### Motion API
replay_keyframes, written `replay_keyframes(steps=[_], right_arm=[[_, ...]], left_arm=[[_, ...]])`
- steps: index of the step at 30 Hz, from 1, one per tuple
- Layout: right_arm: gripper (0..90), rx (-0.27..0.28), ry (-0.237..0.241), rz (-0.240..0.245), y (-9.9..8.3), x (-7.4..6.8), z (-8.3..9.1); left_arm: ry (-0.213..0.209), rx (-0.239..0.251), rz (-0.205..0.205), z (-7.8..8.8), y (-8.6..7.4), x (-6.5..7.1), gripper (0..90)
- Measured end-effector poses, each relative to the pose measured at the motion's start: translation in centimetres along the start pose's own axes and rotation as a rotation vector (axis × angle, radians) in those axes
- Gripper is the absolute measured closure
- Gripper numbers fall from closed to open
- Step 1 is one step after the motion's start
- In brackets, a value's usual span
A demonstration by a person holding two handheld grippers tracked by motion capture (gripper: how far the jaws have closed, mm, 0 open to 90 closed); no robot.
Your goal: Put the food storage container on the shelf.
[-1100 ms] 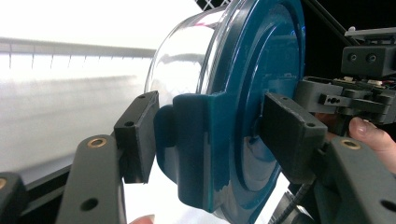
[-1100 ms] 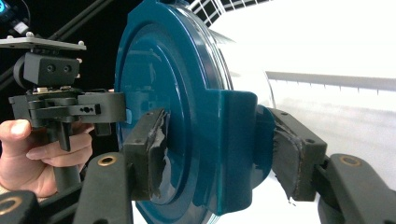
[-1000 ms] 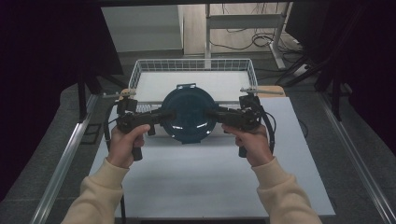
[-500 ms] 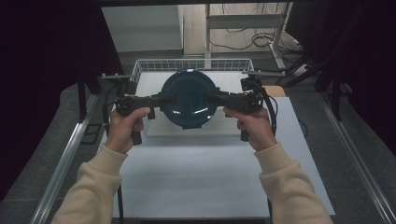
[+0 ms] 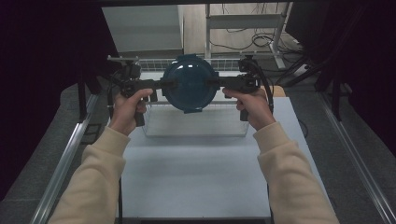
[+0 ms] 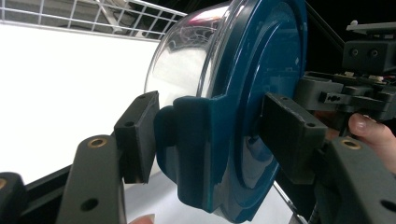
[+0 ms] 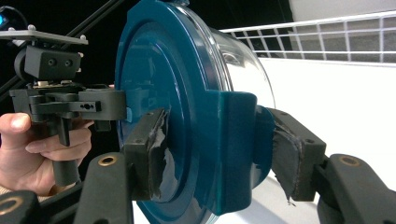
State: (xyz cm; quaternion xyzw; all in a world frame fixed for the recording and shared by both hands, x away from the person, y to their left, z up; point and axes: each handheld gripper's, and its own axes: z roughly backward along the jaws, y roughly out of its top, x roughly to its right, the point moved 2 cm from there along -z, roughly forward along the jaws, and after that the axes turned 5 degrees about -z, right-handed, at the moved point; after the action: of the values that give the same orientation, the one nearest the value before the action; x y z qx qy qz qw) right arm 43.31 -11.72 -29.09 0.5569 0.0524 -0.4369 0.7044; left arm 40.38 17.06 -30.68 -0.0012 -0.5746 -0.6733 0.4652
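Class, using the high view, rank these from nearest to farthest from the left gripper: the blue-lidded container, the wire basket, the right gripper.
1. Container: clamped in the left gripper at its left lid tab.
2. Wire basket: just below and behind, on the table.
3. Right gripper: across the container, gripping its opposite tab.

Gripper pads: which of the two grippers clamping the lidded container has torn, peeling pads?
The right gripper: its pads are frayed against the round teal-lidded clear container. The left gripper has smooth, intact pads.
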Motion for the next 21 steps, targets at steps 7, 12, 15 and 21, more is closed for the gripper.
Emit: replay_keyframes(steps=[7,12,15,21], right_arm=[[41.2,0.002,-0.008,-0.022,1.2,2.1,-1.2],[41.0,-0.014,-0.011,-0.067,1.3,3.6,-2.0],[40.7,-0.008,-0.021,-0.097,1.4,4.1,-2.3],[37.2,-0.019,-0.049,-0.156,1.8,4.6,-2.9]], left_arm=[[-0.002,-0.024,0.033,-1.8,1.1,-1.9,39.5],[0.000,-0.049,0.070,-3.0,1.2,-3.0,39.5],[-0.001,-0.027,0.081,-3.3,1.3,-3.3,39.5],[-0.004,-0.011,0.144,-4.2,1.6,-4.3,39.1]])
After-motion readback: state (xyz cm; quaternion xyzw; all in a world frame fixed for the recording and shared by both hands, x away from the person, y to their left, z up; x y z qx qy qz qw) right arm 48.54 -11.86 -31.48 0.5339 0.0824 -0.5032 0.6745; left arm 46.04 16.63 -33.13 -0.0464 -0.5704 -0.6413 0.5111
